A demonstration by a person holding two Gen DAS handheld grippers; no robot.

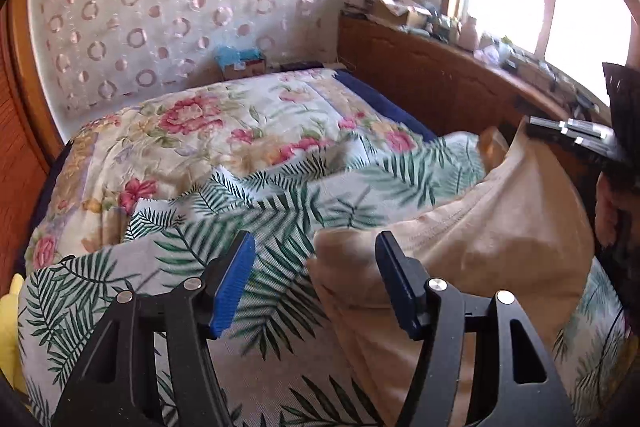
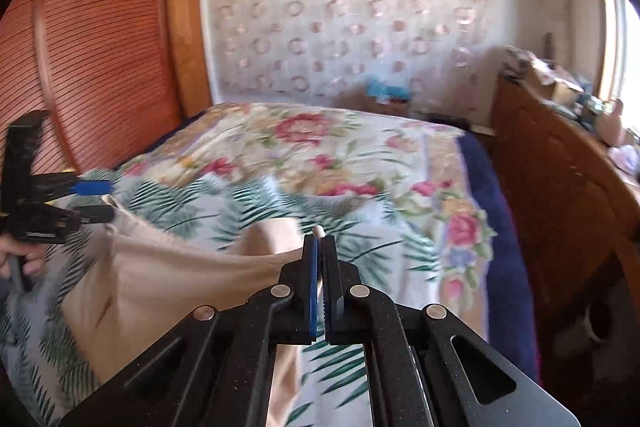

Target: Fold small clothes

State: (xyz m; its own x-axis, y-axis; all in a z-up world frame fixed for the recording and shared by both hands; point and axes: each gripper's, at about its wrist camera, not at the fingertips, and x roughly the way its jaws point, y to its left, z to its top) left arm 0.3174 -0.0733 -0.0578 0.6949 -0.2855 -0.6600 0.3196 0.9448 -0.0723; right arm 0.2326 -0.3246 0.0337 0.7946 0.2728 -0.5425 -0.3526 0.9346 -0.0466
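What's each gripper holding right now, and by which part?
Right gripper is shut on the beige garment, pinching its upper edge. Left gripper is open, holding nothing.

The cloth [image 1: 472, 247] is soft and tan, like a small shirt or pair of shorts; which one is hard to tell. It lies on a leaf-print sheet [image 1: 280, 227] on the bed. It is crumpled and wrinkly. One edge is lifted off the sheet, and a stitched seam shows
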